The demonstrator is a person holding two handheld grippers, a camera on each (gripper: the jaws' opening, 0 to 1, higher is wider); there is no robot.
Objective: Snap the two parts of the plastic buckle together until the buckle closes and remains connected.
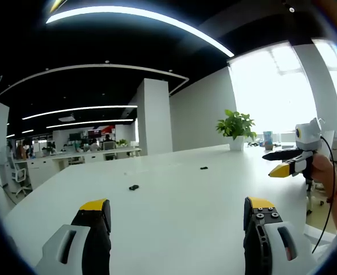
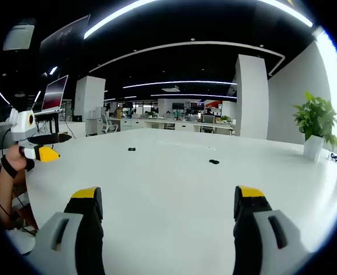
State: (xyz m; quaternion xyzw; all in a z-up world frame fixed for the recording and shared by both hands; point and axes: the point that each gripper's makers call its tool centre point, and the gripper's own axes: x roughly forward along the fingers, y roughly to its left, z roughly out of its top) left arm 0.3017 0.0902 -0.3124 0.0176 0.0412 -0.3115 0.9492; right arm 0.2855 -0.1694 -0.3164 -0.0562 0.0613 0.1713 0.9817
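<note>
We hold both tools level above a white table (image 1: 174,212). Left gripper (image 1: 177,209): jaws spread, nothing between. Right gripper (image 2: 167,200): jaws spread, nothing between. Two black buckle parts (image 1: 134,187) (image 1: 203,168) lie well apart on the table, far ahead of both.

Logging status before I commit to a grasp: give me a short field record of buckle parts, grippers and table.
buckle part A: small dark piece lying on the white table, nearer the left gripper
buckle part B: small dark piece farther back, apart from A
buckle state: not joined
left gripper: open, empty
right gripper: open, empty, above the table
potted plant: far table edge
</note>
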